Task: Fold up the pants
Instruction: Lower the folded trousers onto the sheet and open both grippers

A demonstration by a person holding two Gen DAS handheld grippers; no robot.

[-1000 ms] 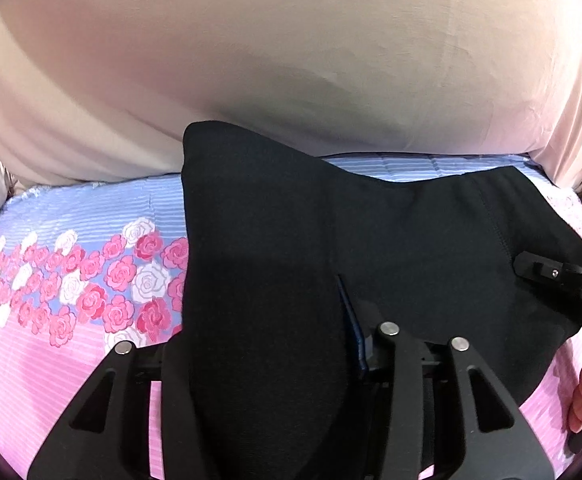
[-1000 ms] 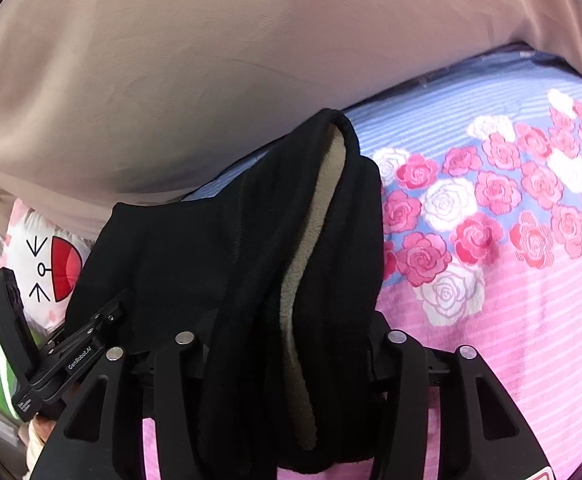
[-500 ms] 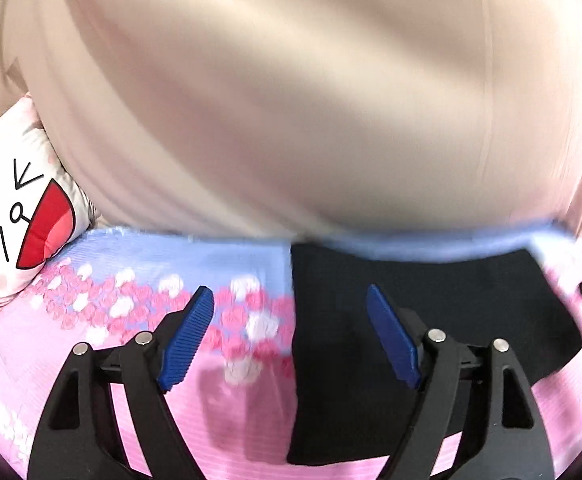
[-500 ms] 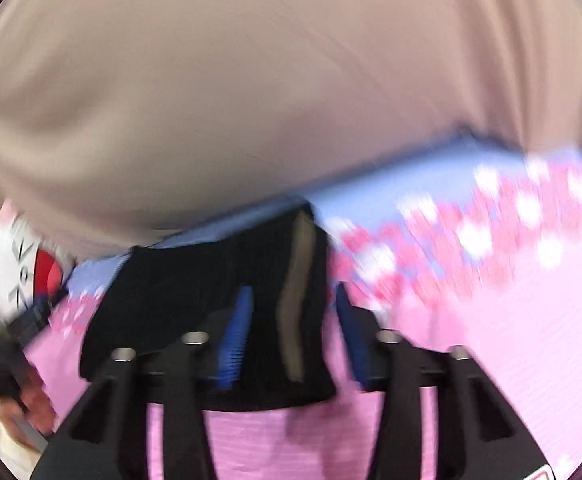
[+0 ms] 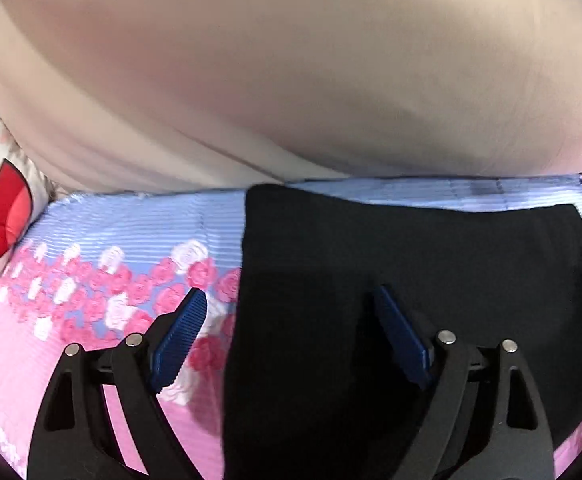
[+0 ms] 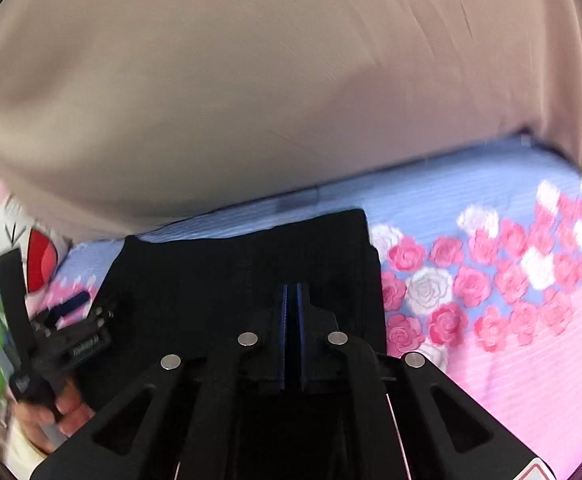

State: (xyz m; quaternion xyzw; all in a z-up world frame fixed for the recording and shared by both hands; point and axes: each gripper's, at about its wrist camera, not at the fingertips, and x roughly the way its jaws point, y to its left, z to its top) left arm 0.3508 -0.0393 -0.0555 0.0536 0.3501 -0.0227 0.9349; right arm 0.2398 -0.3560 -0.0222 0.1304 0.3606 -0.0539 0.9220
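Evidently soft and limp, the pants [image 5: 411, 280] were released beneath the spread left gripper [image 5: 291, 336] and the clenched, empty right gripper [image 6: 293, 336], best retaken at a folded edge.

Soft even indoor light, no glare; heavy fisheye bending and dark corner vignette; motion blur smears floral bedsheet [image 6: 511, 280], black pants [image 5: 371, 264] detailless.

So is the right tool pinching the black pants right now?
No. The right gripper's blue fingers are pressed together with nothing between them, above the folded black pants on the floral bedsheet.
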